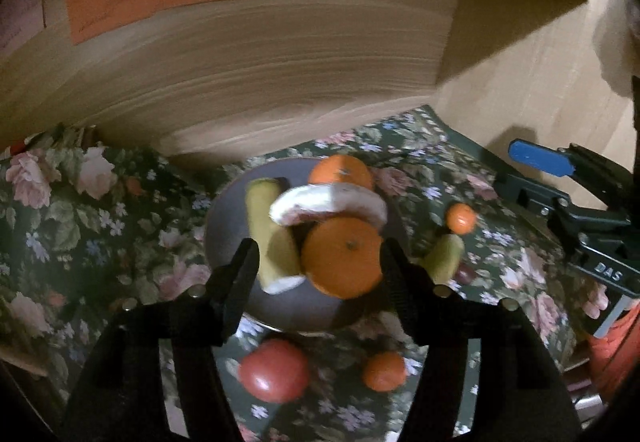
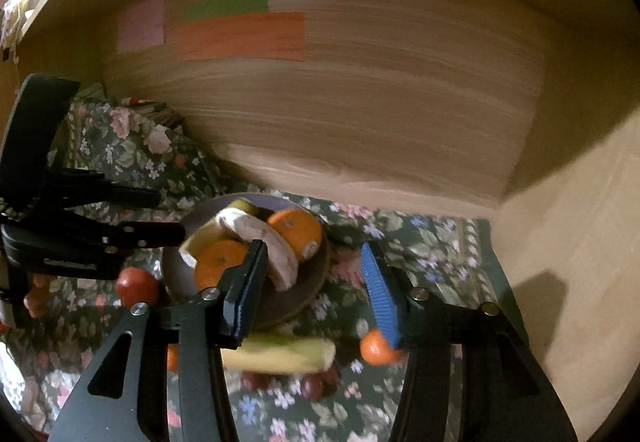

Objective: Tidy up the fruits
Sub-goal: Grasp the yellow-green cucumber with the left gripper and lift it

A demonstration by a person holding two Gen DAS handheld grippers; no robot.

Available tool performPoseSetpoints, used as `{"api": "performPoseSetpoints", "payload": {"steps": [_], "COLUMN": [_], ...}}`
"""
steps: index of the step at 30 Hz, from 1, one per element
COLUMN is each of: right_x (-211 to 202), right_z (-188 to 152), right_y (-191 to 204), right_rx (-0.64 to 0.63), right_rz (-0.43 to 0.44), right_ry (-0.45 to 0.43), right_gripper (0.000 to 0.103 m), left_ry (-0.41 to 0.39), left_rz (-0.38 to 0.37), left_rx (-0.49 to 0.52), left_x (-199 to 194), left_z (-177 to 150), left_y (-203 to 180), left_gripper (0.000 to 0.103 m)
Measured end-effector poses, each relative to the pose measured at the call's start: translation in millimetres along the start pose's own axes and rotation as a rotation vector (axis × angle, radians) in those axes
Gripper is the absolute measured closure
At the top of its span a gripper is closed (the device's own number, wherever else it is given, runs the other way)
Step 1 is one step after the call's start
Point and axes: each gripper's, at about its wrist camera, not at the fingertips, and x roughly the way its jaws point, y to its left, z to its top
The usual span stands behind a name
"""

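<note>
Hovering over the plate (image 1: 228, 226) of fruit, I see my left gripper (image 1: 318, 262) with jaws apart, empty, framing an orange (image 1: 342, 256). My right gripper (image 2: 316, 286) also stands apart, empty, beside the plate.

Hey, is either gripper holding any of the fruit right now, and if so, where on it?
Nothing is held. The left gripper and right gripper are both open, fingers clear of the fruit on the plate.

Counted one plate (image 1: 224, 218) with two oranges (image 1: 342, 256), a green banana (image 1: 268, 230) and a pale one (image 1: 328, 202). Off the plate: two small tangerines (image 1: 461, 218), one red apple (image 1: 274, 370), another green banana (image 2: 280, 356), some grapes (image 2: 312, 386).
</note>
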Motion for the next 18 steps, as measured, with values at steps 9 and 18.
{"api": "performPoseSetpoints", "payload": {"steps": [9,18], "right_x": [-20,-7], "right_z": [-34,-67], "right_y": [-26,-37], "right_rx": [0.087,0.129], "right_rz": [-0.030,0.020], "right_ry": [0.035,0.140], "right_gripper": [0.055,0.055], "left_ry": [0.087,0.182], "left_rz": [-0.095,-0.136], "left_rx": [0.056,0.067], "left_x": [24,57], "left_z": [-14,-37], "left_y": [-47,-59], "left_gripper": [0.040,0.042]}}
